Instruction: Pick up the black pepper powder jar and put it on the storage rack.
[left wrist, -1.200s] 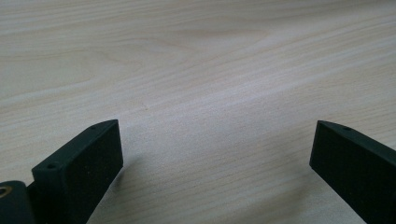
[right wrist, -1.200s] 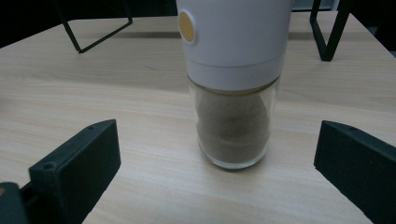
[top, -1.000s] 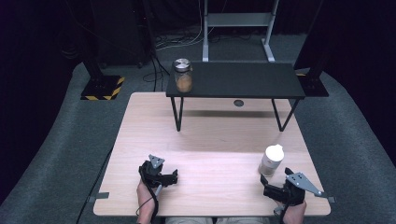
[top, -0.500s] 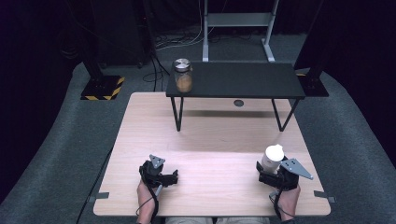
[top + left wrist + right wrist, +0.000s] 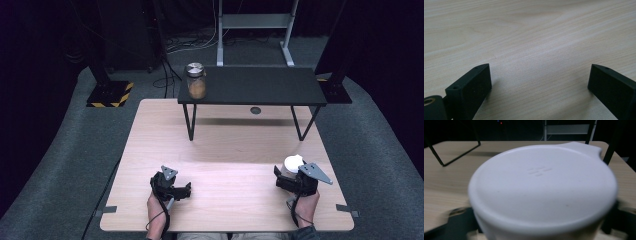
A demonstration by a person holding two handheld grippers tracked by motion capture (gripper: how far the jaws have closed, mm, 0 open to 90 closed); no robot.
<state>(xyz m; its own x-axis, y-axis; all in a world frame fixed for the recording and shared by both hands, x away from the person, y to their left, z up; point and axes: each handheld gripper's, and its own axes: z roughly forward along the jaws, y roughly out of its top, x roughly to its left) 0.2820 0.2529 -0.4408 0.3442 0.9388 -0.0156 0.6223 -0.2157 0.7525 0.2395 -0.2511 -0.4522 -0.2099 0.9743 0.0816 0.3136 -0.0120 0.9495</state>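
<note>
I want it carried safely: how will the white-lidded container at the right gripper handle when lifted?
The white-lidded container looks upright and fairly narrow, so probably tippy. Its lid looks smooth plastic, perhaps slippery; gripping the body seems safer. Weight can't be judged.

White lid [image 5: 541, 187] close up, blurred, over table [image 5: 446, 180].

The left gripper [image 5: 186, 190] sat at the lower left of the high view, held by the left hand [image 5: 159, 216] that entered from the bottom edge; in the left gripper view its jaws stood wide apart. The right gripper [image 5: 281, 176] lay at the lower right, with the right hand [image 5: 305, 210] behind it and its grey plate on top; whether its jaws were closed could not be told
</note>
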